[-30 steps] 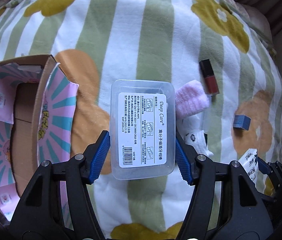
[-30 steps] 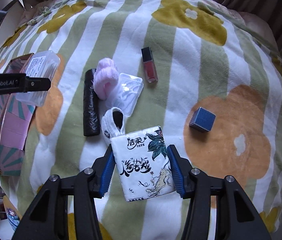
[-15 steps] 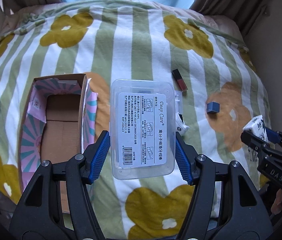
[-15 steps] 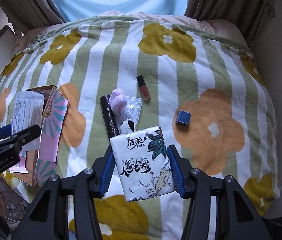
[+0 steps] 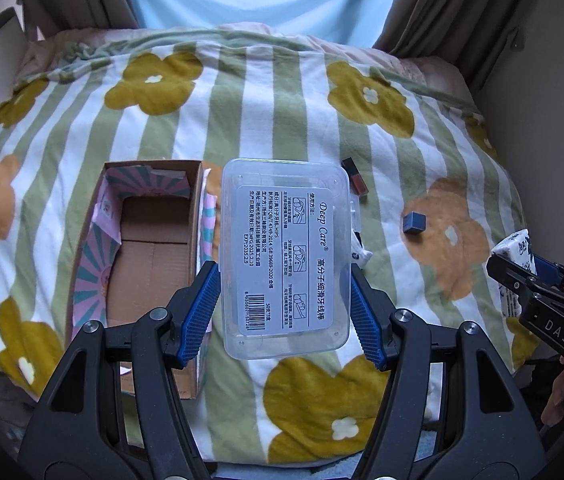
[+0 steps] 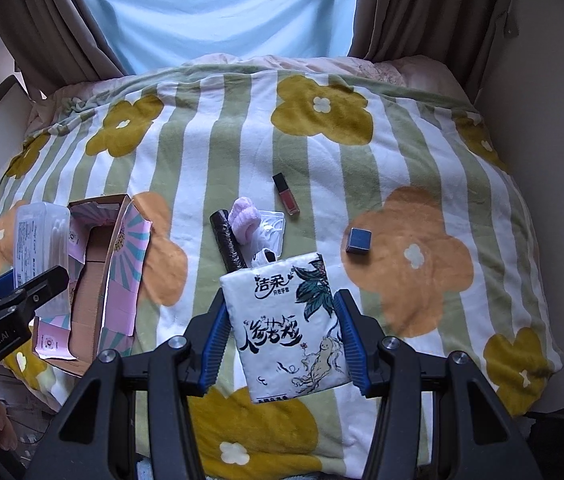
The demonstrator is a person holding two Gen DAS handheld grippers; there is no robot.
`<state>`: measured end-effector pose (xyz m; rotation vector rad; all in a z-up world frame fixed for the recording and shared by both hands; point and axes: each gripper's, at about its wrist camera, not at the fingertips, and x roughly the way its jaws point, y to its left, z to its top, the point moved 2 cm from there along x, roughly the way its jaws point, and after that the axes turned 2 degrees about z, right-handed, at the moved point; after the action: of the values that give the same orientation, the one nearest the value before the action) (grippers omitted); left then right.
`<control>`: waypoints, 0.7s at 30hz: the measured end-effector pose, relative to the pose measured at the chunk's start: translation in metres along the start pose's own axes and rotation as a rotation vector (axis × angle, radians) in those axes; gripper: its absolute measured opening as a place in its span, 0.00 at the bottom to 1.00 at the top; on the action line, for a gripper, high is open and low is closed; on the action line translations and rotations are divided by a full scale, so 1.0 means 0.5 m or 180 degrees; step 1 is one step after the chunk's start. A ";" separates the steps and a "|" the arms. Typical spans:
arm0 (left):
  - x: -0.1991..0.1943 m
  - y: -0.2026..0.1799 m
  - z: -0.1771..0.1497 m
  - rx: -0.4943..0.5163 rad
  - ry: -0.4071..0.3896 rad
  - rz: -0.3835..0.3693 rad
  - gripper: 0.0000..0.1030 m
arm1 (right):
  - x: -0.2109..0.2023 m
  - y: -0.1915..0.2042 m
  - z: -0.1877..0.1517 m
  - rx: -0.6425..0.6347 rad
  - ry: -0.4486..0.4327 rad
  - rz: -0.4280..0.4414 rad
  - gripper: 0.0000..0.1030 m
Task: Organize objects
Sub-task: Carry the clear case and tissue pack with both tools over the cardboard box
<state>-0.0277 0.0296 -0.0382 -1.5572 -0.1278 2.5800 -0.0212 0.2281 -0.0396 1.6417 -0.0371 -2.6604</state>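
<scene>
My left gripper (image 5: 284, 312) is shut on a clear plastic floss box (image 5: 284, 256) with a white label, held high above the bed. Below and to its left lies an open cardboard box (image 5: 153, 256) with pink striped flaps. In the right wrist view my right gripper (image 6: 279, 332) is shut on a white tissue pack (image 6: 290, 328) with black lettering. The left gripper (image 6: 13, 296) with the floss box (image 6: 39, 240) shows at that view's left edge, over the cardboard box (image 6: 97, 280). The right gripper with the tissue pack (image 5: 516, 250) appears at the left view's right edge.
On the flowered, striped blanket (image 6: 209, 152) lie a red lip gloss tube (image 6: 286, 199), a small blue cube (image 6: 358, 241), a black roll (image 6: 227, 244), a pink fluffy item (image 6: 245, 220) and a clear lid (image 6: 273, 232). Curtains and a window stand behind the bed.
Both grippers have risen well above the bed with their loads still held. The view has widened to take in the whole blanket, the curtains and the window.
</scene>
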 end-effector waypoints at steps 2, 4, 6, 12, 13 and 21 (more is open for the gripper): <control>-0.008 0.012 -0.001 -0.0031 -0.0022 0.0006 0.57 | -0.002 0.014 0.004 -0.0041 -0.0012 0.0016 0.46; -0.014 0.026 -0.004 -0.0068 -0.0035 0.0032 0.57 | -0.002 0.033 0.011 -0.0102 -0.0013 0.0045 0.46; -0.020 0.045 -0.008 -0.0126 -0.0048 0.0069 0.57 | -0.001 0.056 0.019 -0.0183 -0.0012 0.0084 0.46; -0.037 0.134 -0.027 -0.0444 -0.0048 0.0242 0.57 | 0.012 0.142 0.046 -0.0465 0.0016 0.0256 0.46; -0.038 0.151 -0.032 -0.0508 -0.0042 0.0270 0.57 | 0.016 0.160 0.052 -0.0531 0.0021 0.0292 0.46; -0.033 0.282 -0.082 -0.1067 0.0050 0.0528 0.57 | 0.063 0.311 0.094 -0.1078 0.0100 0.0573 0.46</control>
<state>0.0074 -0.1120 -0.0621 -1.7625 -0.4713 2.7865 -0.0772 0.0726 -0.0423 1.4937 0.2404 -2.3507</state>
